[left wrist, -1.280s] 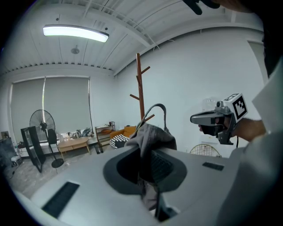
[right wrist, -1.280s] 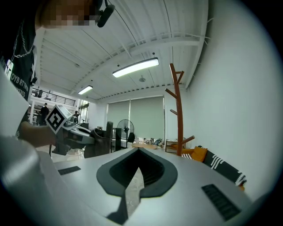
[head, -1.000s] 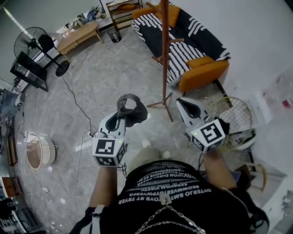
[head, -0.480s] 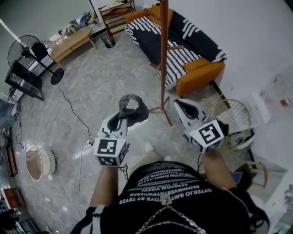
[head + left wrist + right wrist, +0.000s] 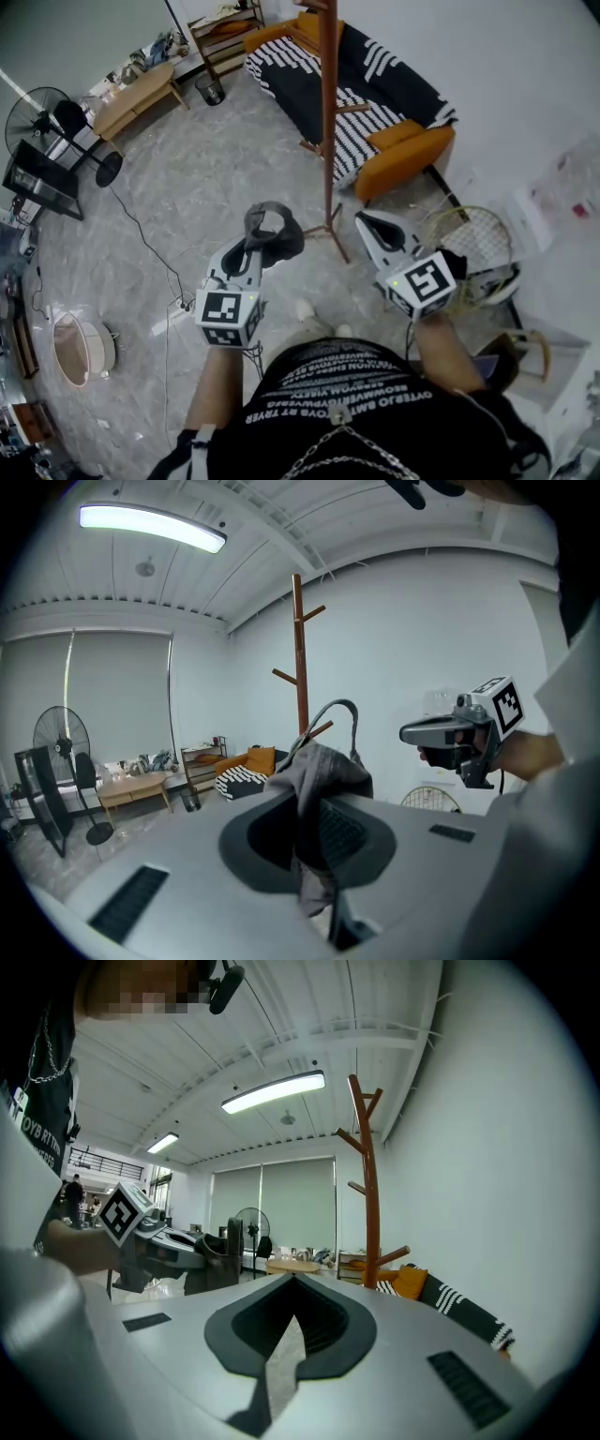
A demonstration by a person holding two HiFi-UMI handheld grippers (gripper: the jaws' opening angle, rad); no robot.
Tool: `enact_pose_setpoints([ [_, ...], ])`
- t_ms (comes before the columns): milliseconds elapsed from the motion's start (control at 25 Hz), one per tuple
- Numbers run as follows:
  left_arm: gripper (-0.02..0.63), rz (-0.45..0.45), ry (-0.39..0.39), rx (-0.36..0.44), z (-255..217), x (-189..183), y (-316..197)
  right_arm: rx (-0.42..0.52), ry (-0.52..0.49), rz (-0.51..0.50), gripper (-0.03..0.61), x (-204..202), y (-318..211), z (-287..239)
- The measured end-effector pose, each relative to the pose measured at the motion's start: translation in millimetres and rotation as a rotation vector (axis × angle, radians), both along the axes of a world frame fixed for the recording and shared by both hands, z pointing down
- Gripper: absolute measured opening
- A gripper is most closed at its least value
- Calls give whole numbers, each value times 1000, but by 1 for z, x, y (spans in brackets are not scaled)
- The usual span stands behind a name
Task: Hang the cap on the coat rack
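Note:
A dark grey cap [image 5: 273, 232] hangs crumpled from my left gripper [image 5: 253, 247], which is shut on its fabric at about waist height. In the left gripper view the cap [image 5: 323, 778] bunches between the jaws, its strap loop arching upward. The wooden coat rack [image 5: 328, 112] stands just ahead and slightly right, with its feet on the floor between both grippers. Seen from the left gripper, the coat rack [image 5: 298, 653] rises behind the cap. My right gripper [image 5: 368, 222] is shut and holds nothing, to the right of the pole. The right gripper view shows the coat rack [image 5: 368, 1194] at right.
A black-and-white striped sofa [image 5: 347, 84] with orange cushions [image 5: 405, 157] stands behind the rack. A standing fan [image 5: 42, 117], a low wooden table [image 5: 131, 89] and a floor cable [image 5: 150, 234] lie to the left. A wire basket [image 5: 473, 239] sits at right.
The view has drawn nearer to the coat rack, whose pole now sits further left and closer. Both grippers keep their hold and relative places.

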State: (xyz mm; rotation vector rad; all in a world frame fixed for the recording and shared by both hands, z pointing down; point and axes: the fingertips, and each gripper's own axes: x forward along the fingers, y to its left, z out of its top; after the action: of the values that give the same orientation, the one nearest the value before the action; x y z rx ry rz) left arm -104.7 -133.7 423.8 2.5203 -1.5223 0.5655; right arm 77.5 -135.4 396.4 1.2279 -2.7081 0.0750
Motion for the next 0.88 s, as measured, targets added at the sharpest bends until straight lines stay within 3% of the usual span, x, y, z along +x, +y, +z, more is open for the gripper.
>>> enact_pose_setpoints([
  [880, 18, 124, 3, -5, 1, 21, -72, -7, 31, 80, -8, 9, -53, 4],
])
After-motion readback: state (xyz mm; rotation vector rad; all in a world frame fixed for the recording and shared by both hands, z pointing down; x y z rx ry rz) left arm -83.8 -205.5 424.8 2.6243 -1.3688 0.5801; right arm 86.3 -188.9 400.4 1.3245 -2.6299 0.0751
